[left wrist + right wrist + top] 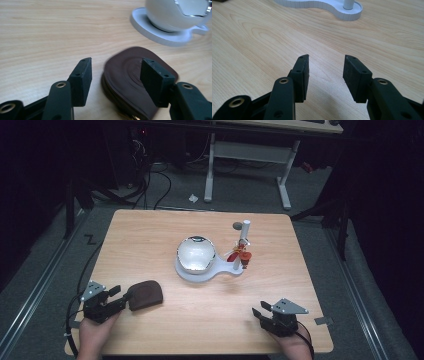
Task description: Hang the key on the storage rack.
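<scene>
Left gripper wide, straddling brown pouch, ungripped | right gripper wide, empty | we judged pickup not yet done

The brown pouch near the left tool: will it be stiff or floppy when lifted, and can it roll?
The brown pouch looks like soft leather with layered edges, so it would probably sag somewhat. It lies flat on the table, so rolling seems unlikely. Its matte surface probably grips well.

L tongs open beside brown pouch.
</scene>
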